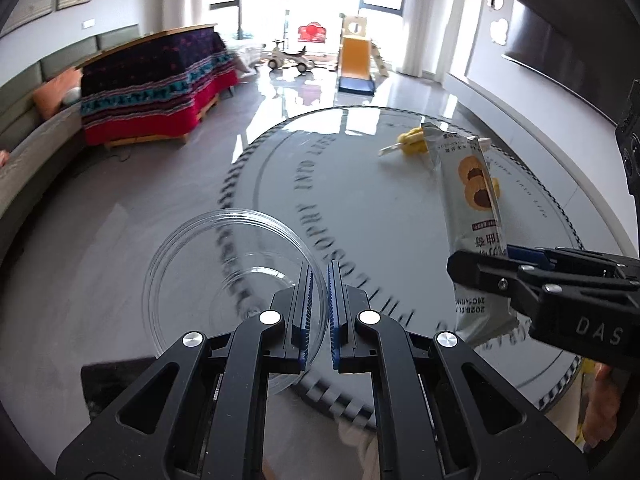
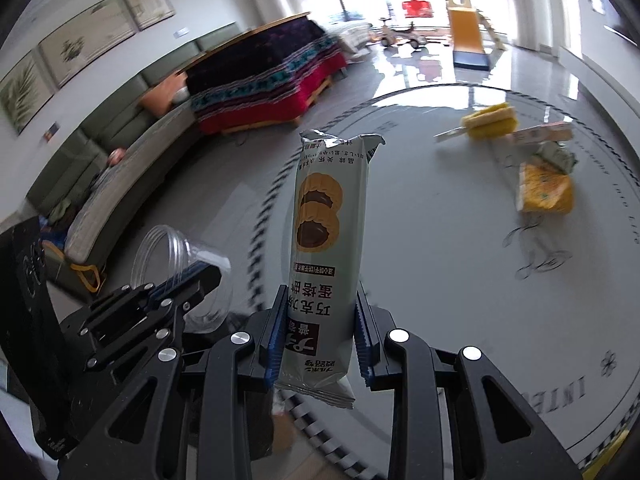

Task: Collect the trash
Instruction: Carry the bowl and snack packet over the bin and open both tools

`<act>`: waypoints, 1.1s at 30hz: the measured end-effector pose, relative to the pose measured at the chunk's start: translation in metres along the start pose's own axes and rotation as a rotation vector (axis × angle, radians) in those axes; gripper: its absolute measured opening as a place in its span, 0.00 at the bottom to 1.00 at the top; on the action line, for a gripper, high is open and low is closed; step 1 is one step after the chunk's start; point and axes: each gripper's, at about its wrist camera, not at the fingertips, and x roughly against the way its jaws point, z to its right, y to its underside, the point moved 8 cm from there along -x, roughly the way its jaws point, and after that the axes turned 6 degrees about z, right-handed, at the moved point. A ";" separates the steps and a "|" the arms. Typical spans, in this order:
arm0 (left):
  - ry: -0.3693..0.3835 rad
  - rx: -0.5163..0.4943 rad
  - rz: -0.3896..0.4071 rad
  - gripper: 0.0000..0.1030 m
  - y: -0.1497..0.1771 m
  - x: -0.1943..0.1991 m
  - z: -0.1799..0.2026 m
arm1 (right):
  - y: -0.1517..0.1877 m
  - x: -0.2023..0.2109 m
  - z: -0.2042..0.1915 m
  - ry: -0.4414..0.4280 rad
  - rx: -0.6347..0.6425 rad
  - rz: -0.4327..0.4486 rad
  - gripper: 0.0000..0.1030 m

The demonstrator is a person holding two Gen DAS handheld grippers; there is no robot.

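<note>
My left gripper (image 1: 319, 276) is shut on the rim of a clear plastic cup (image 1: 224, 276) and holds it off the left edge of the round grey table (image 1: 360, 200). The cup also shows in the right wrist view (image 2: 180, 268). My right gripper (image 2: 322, 316) is shut on a pale green biscuit wrapper (image 2: 330, 240), held upright above the table. In the left wrist view the wrapper (image 1: 472, 216) hangs from the right gripper (image 1: 480, 268). A yellow ice-pop with a stick (image 2: 490, 122) lies on the far side of the table, and it also shows in the left wrist view (image 1: 412, 142).
A yellow packet (image 2: 546, 192), a crumpled green wrapper (image 2: 556, 156) and a pale flat box (image 2: 540, 134) lie at the table's right. A sofa (image 2: 120, 168), a cloth-covered table (image 1: 156, 88) and a toy slide (image 1: 356, 60) stand beyond.
</note>
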 end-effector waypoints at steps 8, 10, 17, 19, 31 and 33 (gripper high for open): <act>-0.105 0.085 0.002 0.07 0.056 0.044 -0.058 | 0.054 -0.006 -0.073 -0.091 0.119 -0.068 0.31; -0.135 0.105 -0.002 0.07 0.067 0.056 -0.072 | 0.070 -0.012 -0.095 -0.121 0.152 -0.095 0.31; -0.246 0.216 -0.023 0.07 0.115 0.092 -0.135 | 0.116 -0.030 -0.156 -0.185 0.258 -0.181 0.31; -0.262 0.247 -0.028 0.07 0.128 0.099 -0.146 | 0.128 -0.035 -0.170 -0.194 0.288 -0.201 0.31; -0.371 0.473 -0.092 0.11 0.201 0.124 -0.224 | 0.173 -0.075 -0.245 -0.295 0.362 -0.354 0.34; -0.420 0.523 -0.142 0.66 0.216 0.126 -0.242 | 0.181 -0.086 -0.258 -0.317 0.377 -0.415 0.49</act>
